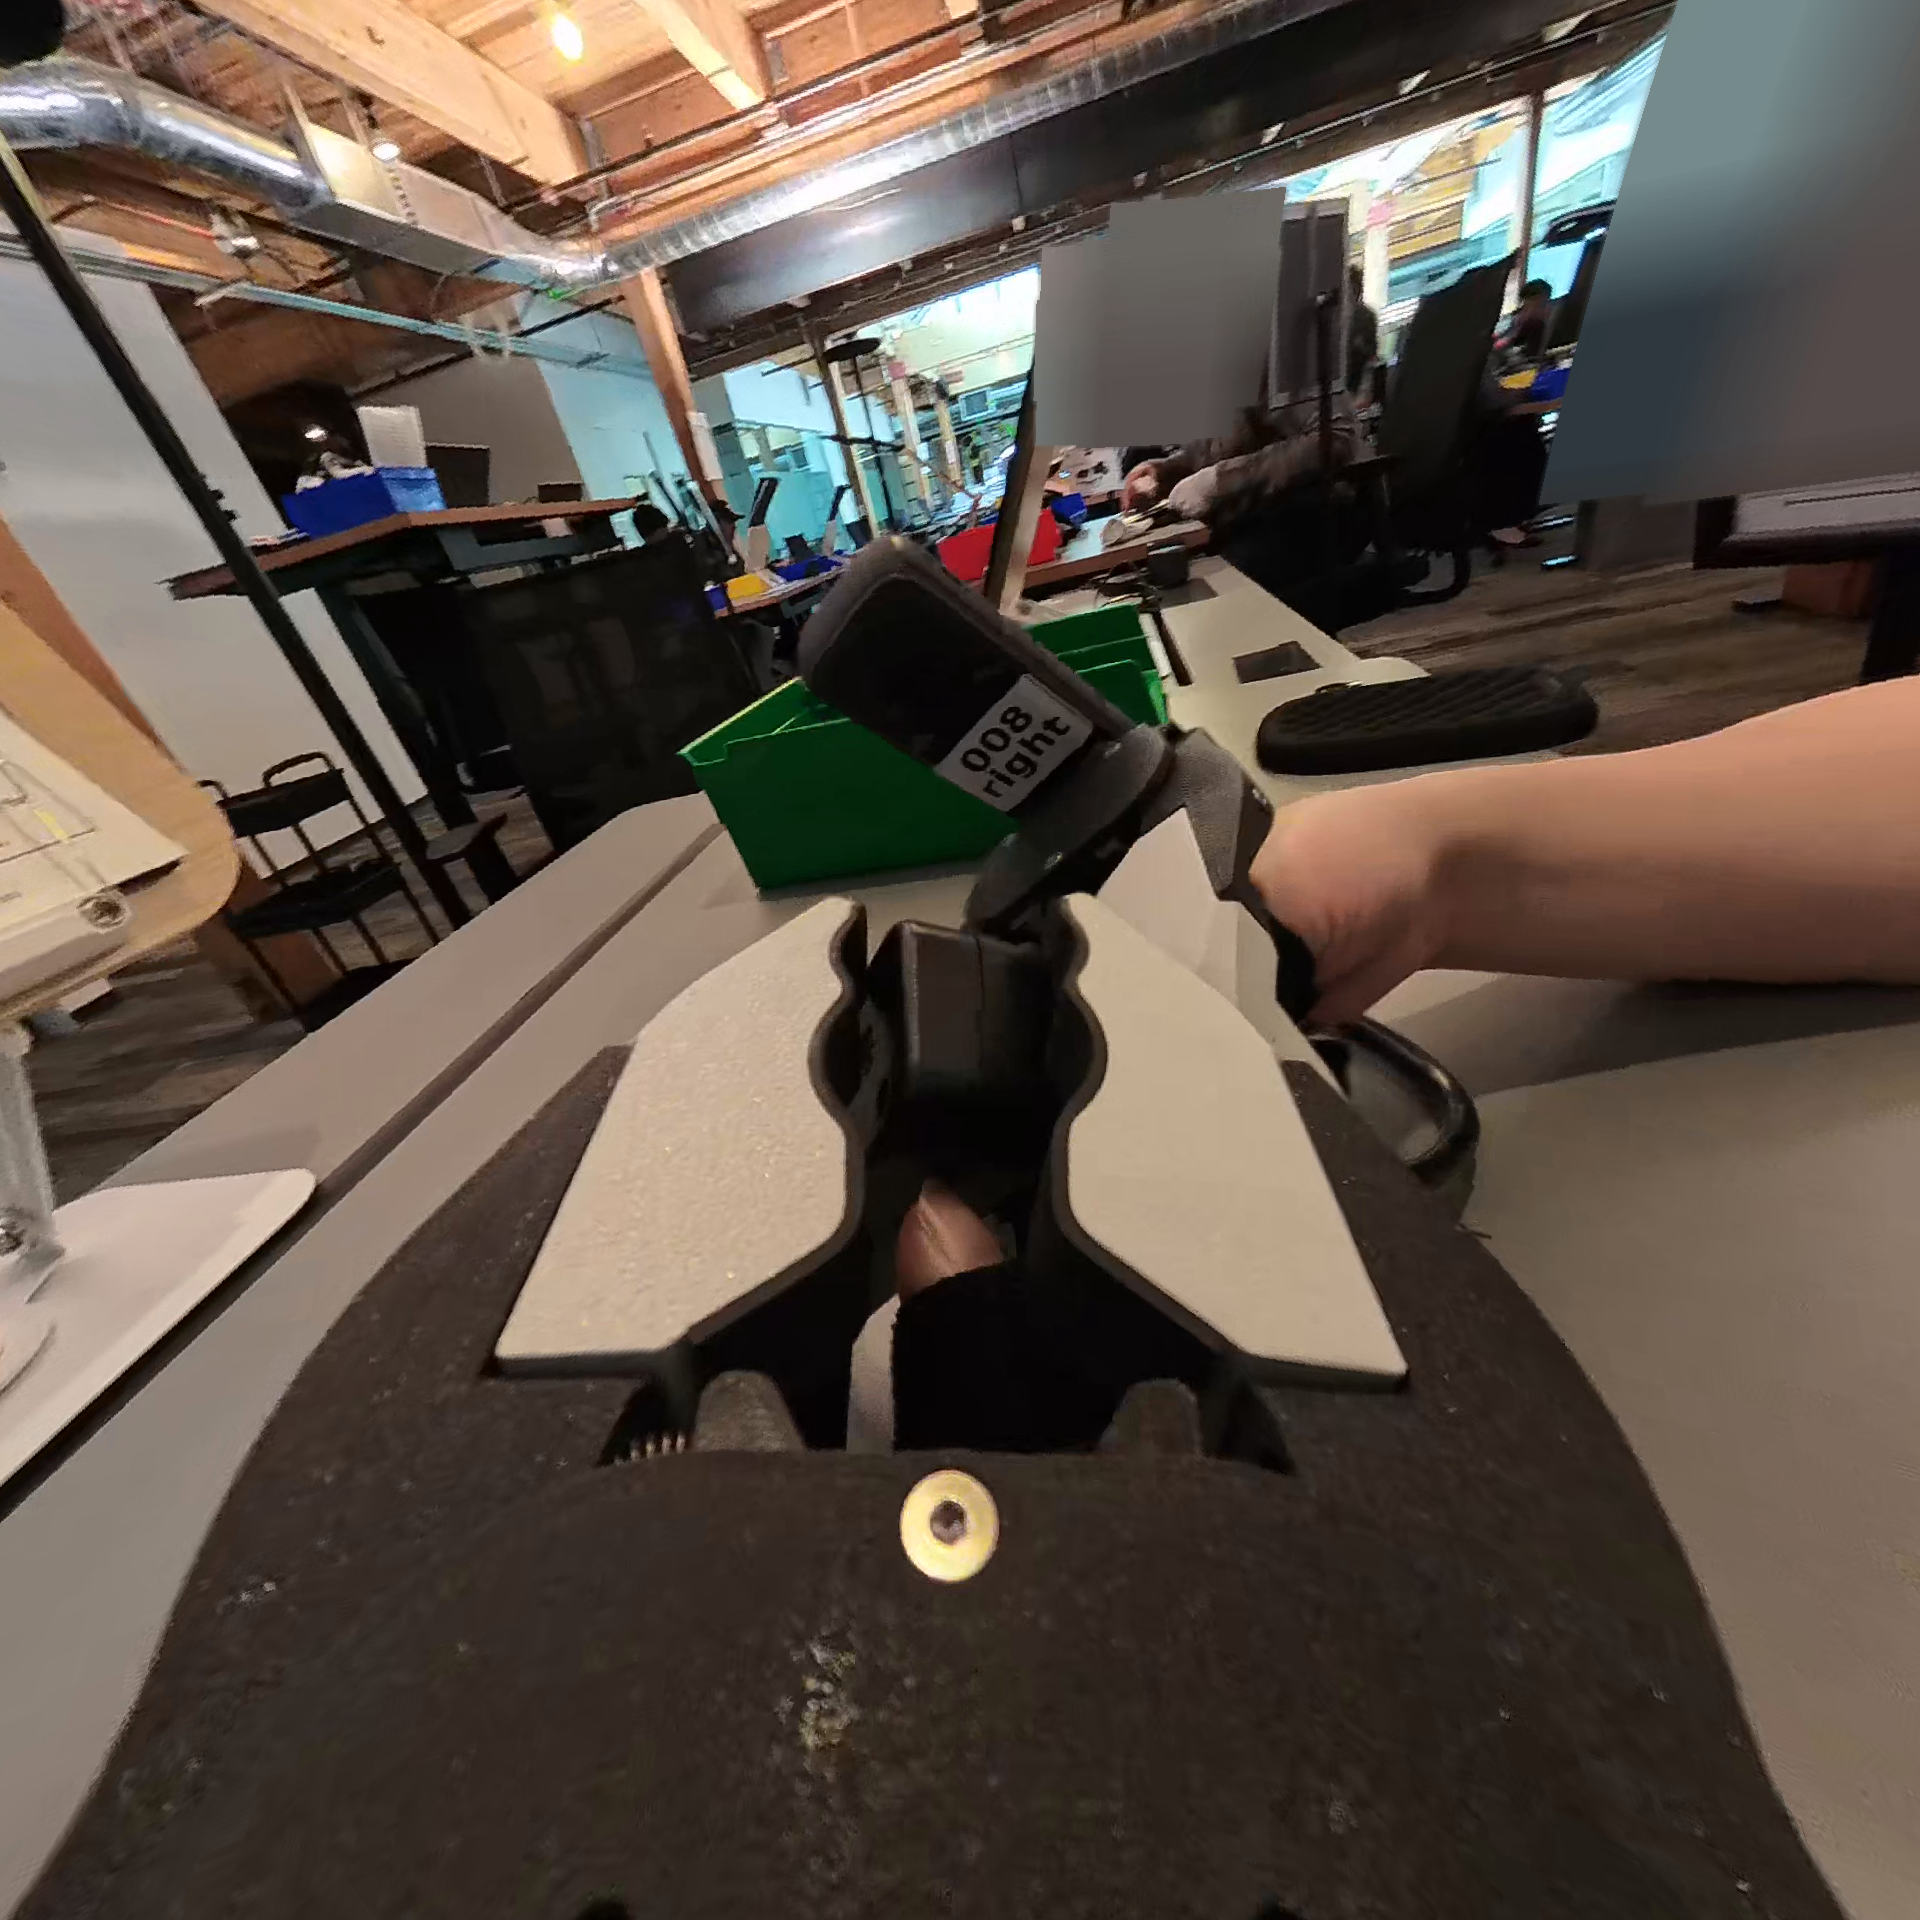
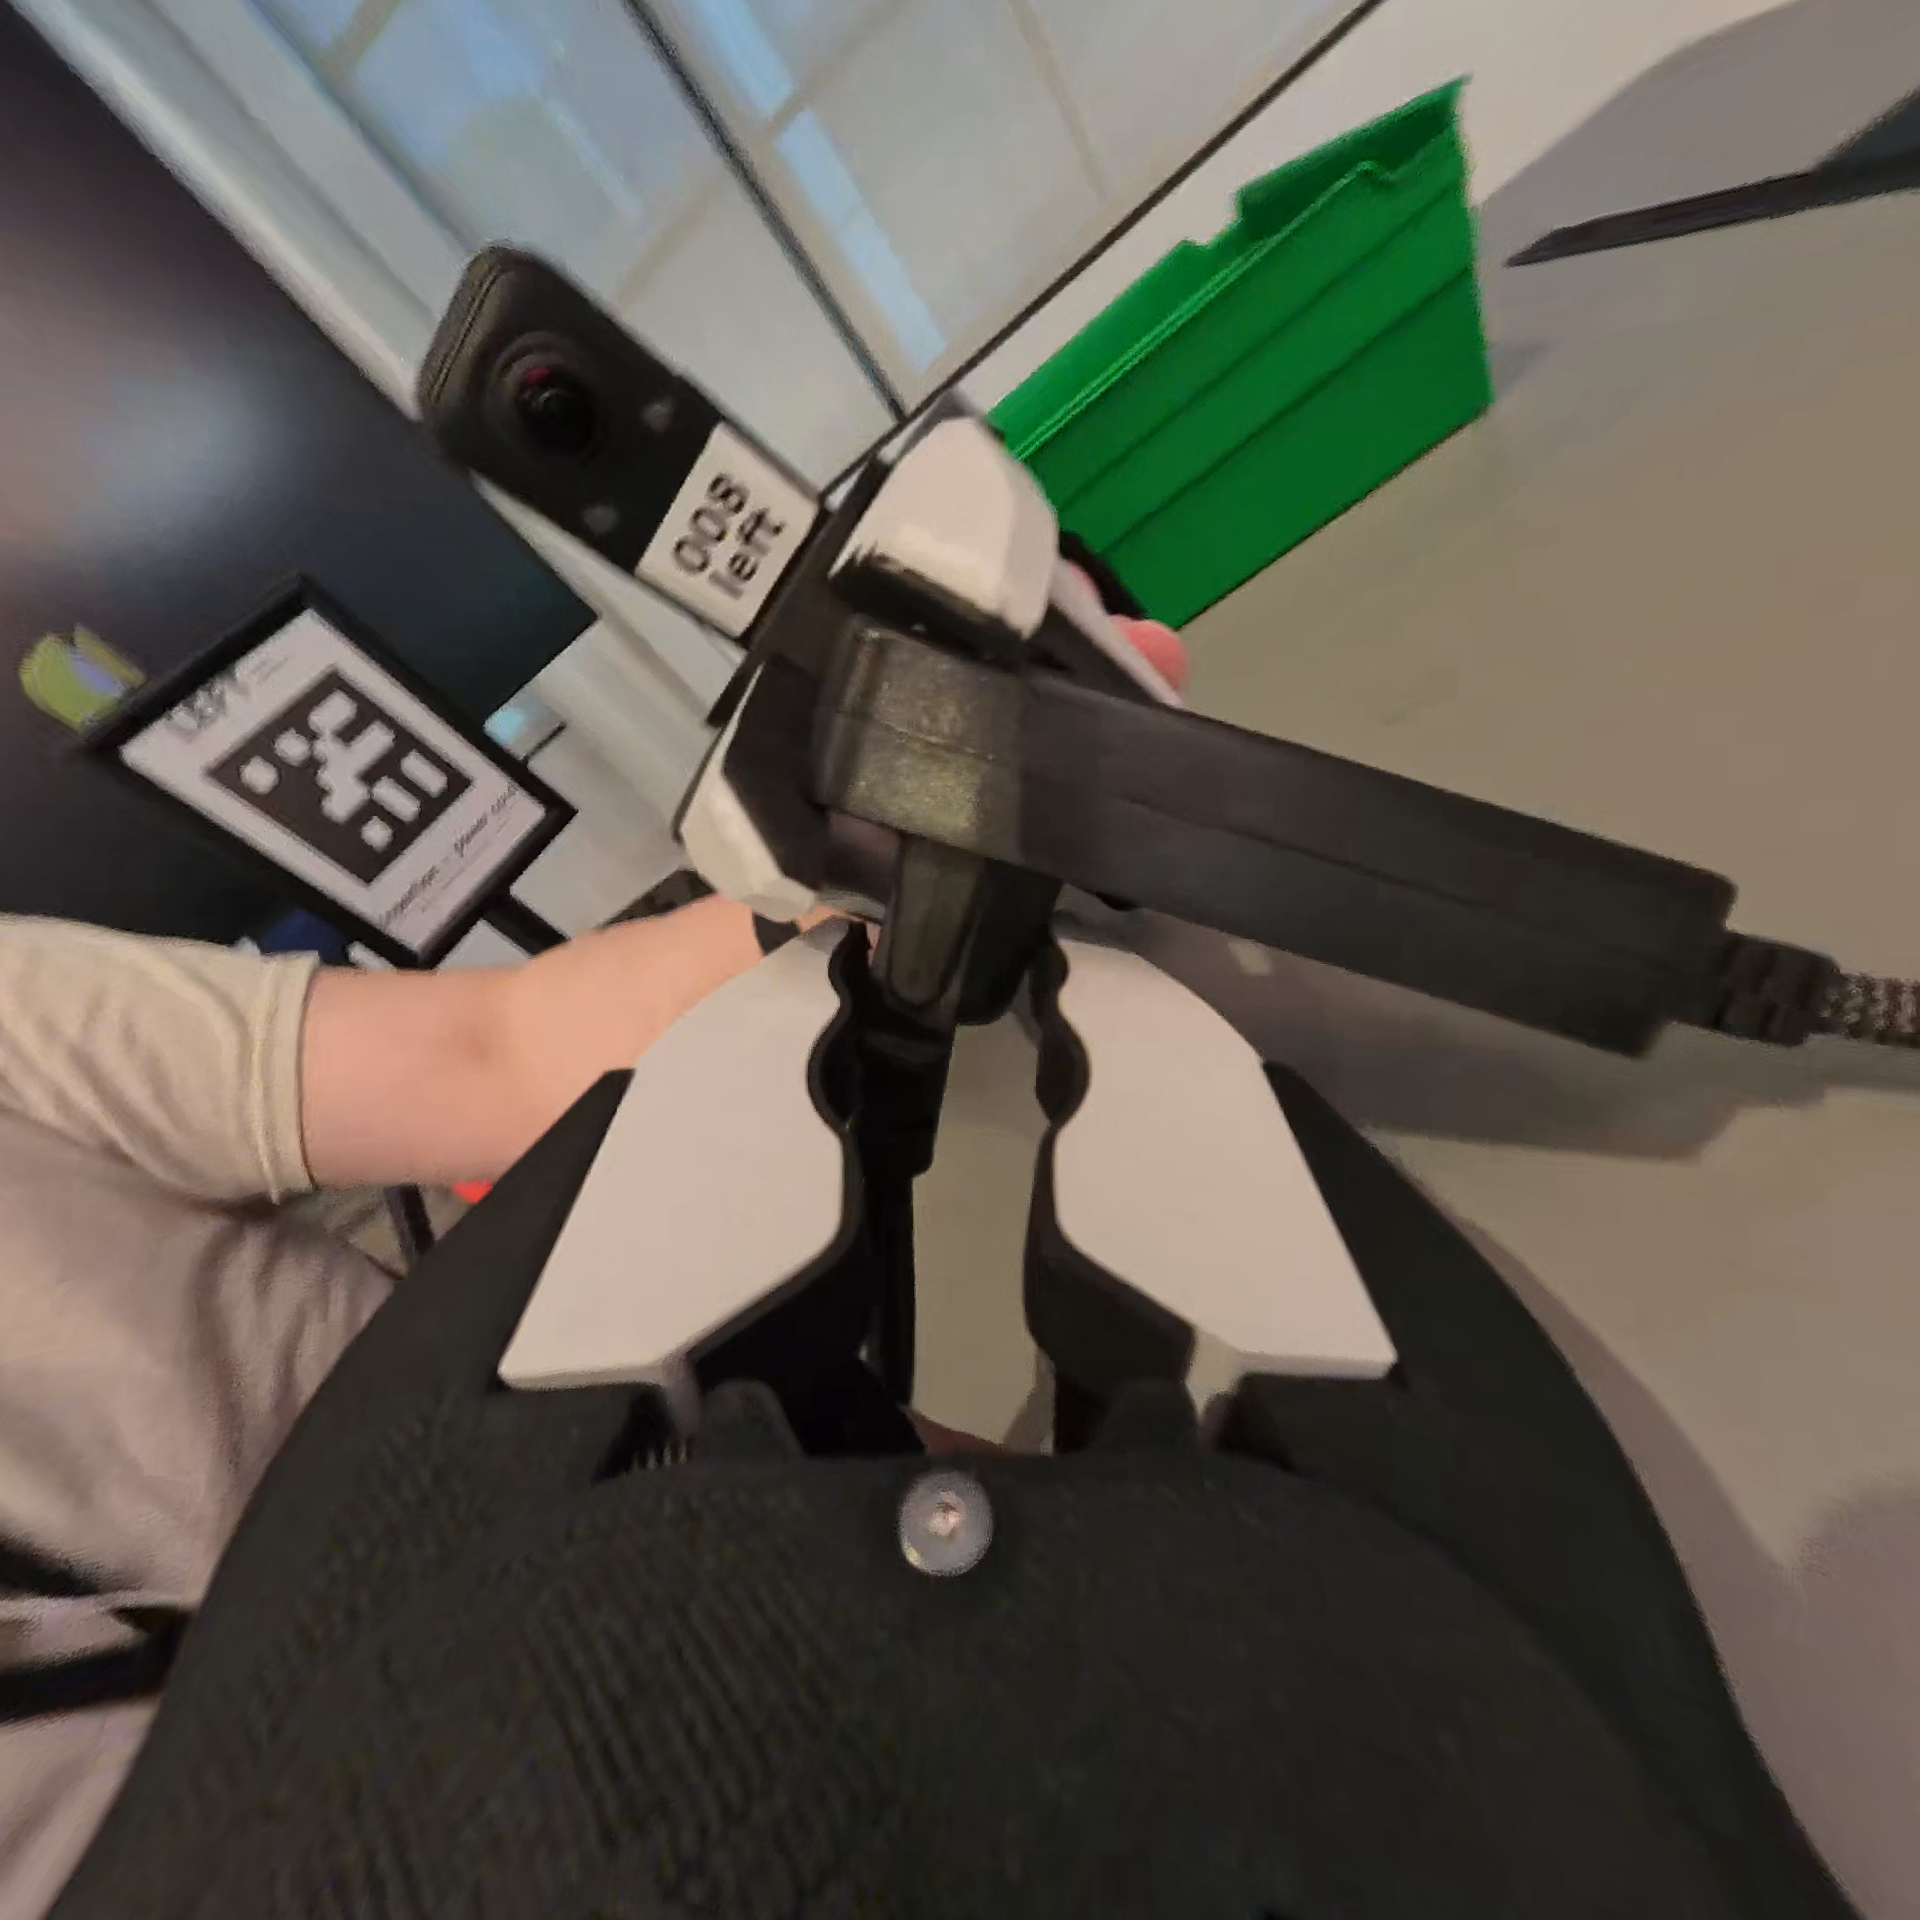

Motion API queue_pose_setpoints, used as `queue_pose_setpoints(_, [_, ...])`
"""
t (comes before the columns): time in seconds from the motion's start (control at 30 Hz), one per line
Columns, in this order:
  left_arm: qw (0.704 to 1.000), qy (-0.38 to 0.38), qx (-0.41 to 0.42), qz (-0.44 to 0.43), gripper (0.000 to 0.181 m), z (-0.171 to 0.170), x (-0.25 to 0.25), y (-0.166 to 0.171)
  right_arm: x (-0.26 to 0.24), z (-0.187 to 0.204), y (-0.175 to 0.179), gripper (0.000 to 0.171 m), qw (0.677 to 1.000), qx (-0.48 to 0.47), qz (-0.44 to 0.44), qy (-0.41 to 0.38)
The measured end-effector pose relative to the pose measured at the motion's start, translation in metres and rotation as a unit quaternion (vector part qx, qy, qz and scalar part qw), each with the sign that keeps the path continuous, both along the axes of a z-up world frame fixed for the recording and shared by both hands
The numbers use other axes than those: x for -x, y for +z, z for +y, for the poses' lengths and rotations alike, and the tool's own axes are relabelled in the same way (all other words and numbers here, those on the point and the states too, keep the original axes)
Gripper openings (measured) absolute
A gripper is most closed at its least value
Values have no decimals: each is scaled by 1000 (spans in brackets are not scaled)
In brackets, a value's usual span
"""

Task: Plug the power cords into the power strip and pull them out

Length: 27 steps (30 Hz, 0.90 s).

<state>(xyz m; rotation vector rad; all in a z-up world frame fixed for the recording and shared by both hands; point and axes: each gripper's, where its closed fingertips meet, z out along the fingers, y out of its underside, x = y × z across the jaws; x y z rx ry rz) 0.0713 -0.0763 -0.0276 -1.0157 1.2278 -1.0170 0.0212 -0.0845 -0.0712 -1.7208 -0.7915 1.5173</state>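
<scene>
— Left tongs?
— Clamped on the strip, held above the counter.
— Right tongs?
— Gripping a plug at the strip's near face; green bin beyond.

power strip cord runs off the right edge.

White printed sticker on camera, white sticker on other camera, framed marker card with small print
</scene>
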Motion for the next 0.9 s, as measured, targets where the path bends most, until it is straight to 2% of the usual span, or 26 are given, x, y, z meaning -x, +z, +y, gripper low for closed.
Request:
queue_pose_setpoints(0.2, [998,-57,-13,8,34,-17,3,5,3,-15,1,32,994,-95,-32,38])
queue_pose_setpoints(0.37, [997,-58,50,1,47,-10,0,3,-2,-5,-2,33,966,-233,-107,-12])
queue_pose_setpoints(0.53, [990,-92,101,-27,58,-10,3,9,-2,-3,3,36,941,-306,-137,-49])
queue_pose_setpoints(0.67, [984,-106,132,-50,61,-9,3,15,-3,-3,8,38,924,-344,-152,-71])
queue_pose_setpoints(0.9, [969,-142,190,-77,62,-9,4,19,-3,-3,13,41,913,-364,-158,-90])
